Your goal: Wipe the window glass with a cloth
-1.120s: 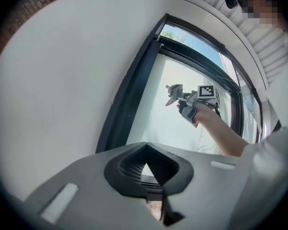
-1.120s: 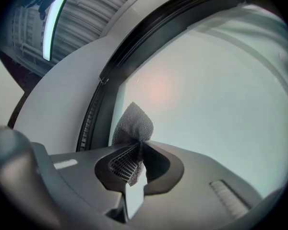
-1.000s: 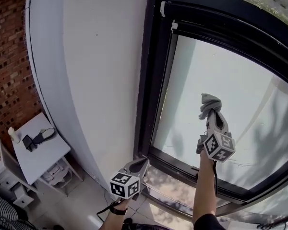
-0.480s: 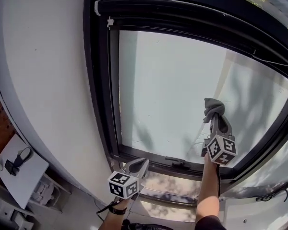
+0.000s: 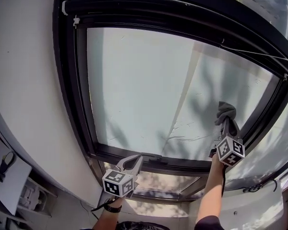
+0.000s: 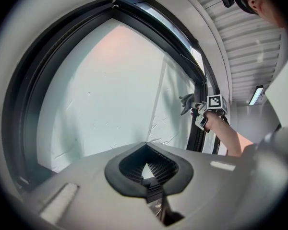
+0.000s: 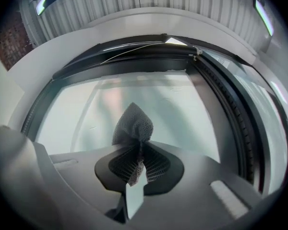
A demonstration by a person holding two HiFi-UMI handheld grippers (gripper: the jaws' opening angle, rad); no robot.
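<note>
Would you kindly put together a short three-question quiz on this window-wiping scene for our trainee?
1. True or false: the right gripper is shut on the grey cloth.
2. The left gripper holds: A) a sponge, B) nothing, C) a spray bottle.
3. Fill in: in the head view, the cloth is nearest the window glass's lower ___ corner.
Key: 1 true; 2 B; 3 right.

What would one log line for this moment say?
right claw: shut on cloth, at window glass lower right | left claw: shut, empty, held low
</note>
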